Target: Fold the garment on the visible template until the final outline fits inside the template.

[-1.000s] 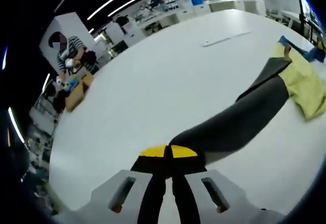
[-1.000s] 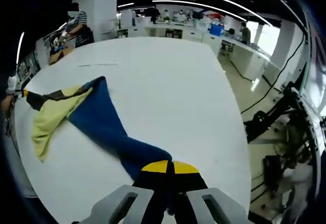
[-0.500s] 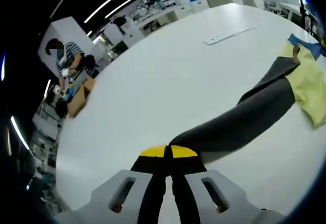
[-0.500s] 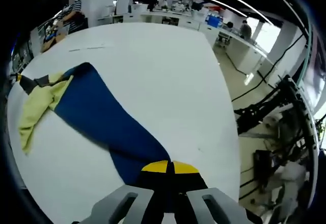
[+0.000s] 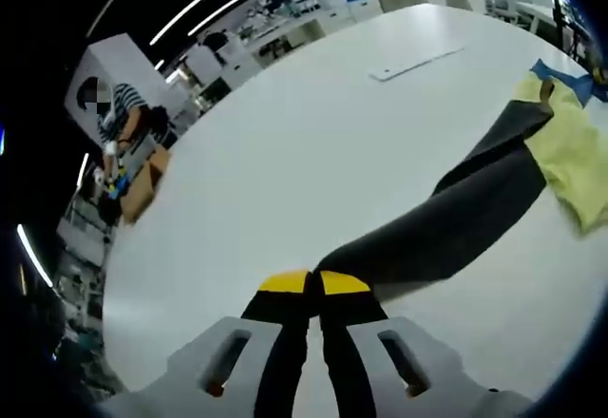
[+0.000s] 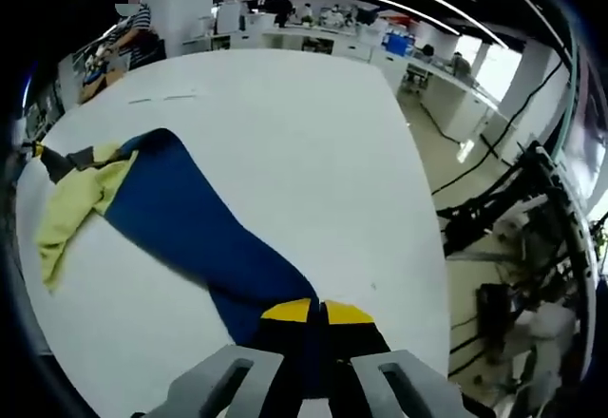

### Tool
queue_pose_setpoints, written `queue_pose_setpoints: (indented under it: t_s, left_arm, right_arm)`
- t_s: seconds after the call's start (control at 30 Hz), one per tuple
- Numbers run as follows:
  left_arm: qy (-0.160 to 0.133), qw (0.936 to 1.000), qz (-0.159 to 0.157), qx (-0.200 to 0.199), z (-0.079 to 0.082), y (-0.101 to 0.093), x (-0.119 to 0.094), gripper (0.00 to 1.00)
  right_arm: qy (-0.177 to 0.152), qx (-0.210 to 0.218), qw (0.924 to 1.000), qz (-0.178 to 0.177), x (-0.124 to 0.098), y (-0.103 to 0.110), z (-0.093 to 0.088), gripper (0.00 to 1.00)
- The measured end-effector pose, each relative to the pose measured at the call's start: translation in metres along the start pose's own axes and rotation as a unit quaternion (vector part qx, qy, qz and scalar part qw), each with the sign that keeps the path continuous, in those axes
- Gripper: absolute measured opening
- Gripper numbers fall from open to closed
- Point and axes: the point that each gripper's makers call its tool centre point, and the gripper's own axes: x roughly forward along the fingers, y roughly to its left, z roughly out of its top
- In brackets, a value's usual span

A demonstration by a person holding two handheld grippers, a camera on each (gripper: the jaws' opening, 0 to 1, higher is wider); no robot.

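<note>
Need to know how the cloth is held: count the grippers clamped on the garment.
2. The left gripper is shut on the garment's grey leg; the right gripper is shut on its blue leg. The garment's yellow part hangs between them.

Multicolour soft fabric garment [image 6: 180,228]: dark grey, navy blue, pale yellow panels. Stretched out across white table. Left gripper view: grey section [image 5: 456,223] runs from lower centre toward upper right, ends at crumpled yellow section [image 5: 575,152]. Right gripper view: blue section tapers toward lower centre; yellow section [image 6: 71,214] bunched at far left.
</note>
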Motion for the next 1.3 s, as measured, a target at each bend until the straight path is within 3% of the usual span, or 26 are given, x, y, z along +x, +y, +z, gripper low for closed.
queue_pose_setpoints:
  t_s: [0.13, 0.27, 0.37, 0.43, 0.73, 0.93, 1.3]
  left_arm:
    - [-0.018, 0.9996, -0.016, -0.013, 0.004, -0.009, -0.005, 0.15]
    - [-0.047, 0.9972, -0.043, -0.038, 0.013, -0.022, -0.007, 0.27]
    - [-0.067, 0.9955, -0.058, -0.034, 0.021, -0.032, -0.01, 0.34]
    - [-0.074, 0.9943, -0.066, -0.038, 0.024, -0.038, -0.012, 0.39]
    - [-0.121, 0.9861, -0.103, -0.05, 0.045, -0.067, -0.016, 0.55]
    - [-0.148, 0.9803, -0.122, -0.045, 0.064, -0.086, -0.02, 0.59]
    - [-0.189, 0.9672, -0.166, -0.032, 0.103, -0.124, -0.021, 0.57]
  right_arm:
    - [-0.025, -0.011, 0.9993, 0.025, -0.002, 0.013, 0.011, 0.23]
    - [-0.052, -0.022, 0.9968, 0.055, -0.004, 0.032, 0.025, 0.35]
    - [-0.071, -0.044, 0.9937, 0.075, -0.005, 0.046, 0.035, 0.44]
    - [-0.083, -0.053, 0.9909, 0.091, -0.004, 0.048, 0.041, 0.5]
    - [-0.126, -0.098, 0.9756, 0.151, -0.007, 0.108, 0.071, 0.72]
    - [-0.137, -0.116, 0.9674, 0.178, -0.004, 0.136, 0.085, 0.76]
    - [-0.146, -0.143, 0.9553, 0.213, 0.009, 0.176, 0.107, 0.74]
